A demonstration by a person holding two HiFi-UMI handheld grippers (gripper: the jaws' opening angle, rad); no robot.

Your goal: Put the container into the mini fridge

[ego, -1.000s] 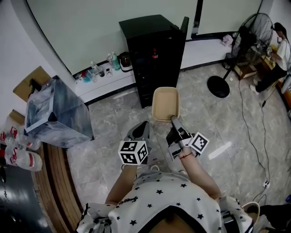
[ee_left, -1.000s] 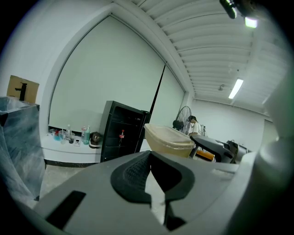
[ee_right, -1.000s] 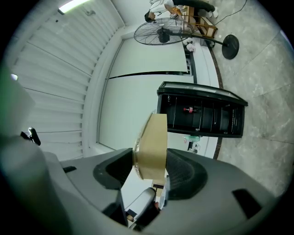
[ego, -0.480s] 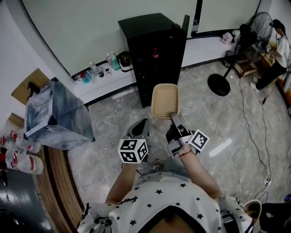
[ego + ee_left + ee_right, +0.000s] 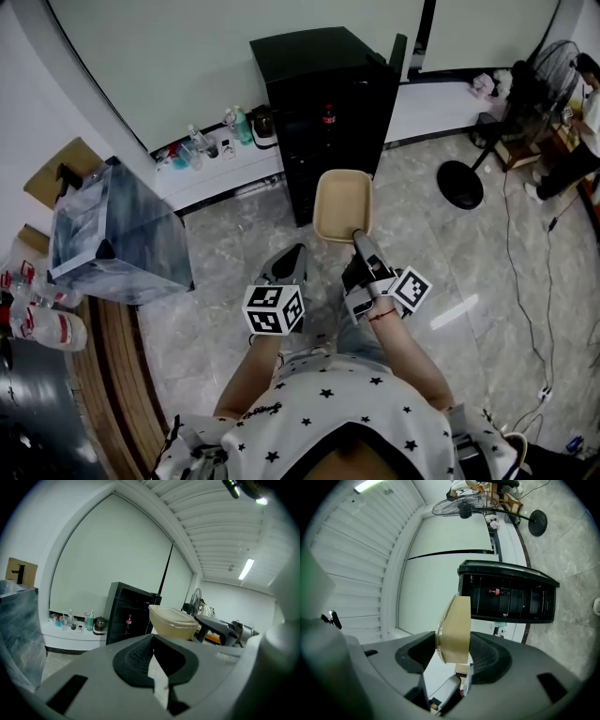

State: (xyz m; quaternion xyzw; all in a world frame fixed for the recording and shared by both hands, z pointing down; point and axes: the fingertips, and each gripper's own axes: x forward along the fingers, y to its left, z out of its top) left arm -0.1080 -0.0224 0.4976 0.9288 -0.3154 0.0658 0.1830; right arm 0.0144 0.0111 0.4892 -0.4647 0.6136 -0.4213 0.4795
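A beige rectangular container (image 5: 342, 202) hangs level above the floor, just in front of the black mini fridge (image 5: 323, 103). The fridge door stands open at its right, and a cola bottle (image 5: 328, 117) sits on a shelf inside. My right gripper (image 5: 359, 239) is shut on the container's near rim. In the right gripper view the container (image 5: 454, 630) fills the gap between the pads, with the fridge (image 5: 511, 597) beyond. My left gripper (image 5: 289, 258) hangs beside it on the left, shut and empty. The left gripper view shows the container (image 5: 173, 623) and the fridge (image 5: 124, 616) ahead.
A standing fan (image 5: 459, 178) is right of the fridge, with a cable trailing over the floor. Bottles (image 5: 202, 145) line a low white ledge left of the fridge. A grey-blue box (image 5: 112, 234) stands at the left. A person (image 5: 586, 112) sits at the far right.
The container and both grippers have edged slightly forward toward the fridge. The right gripper's hold on the rim is unchanged.
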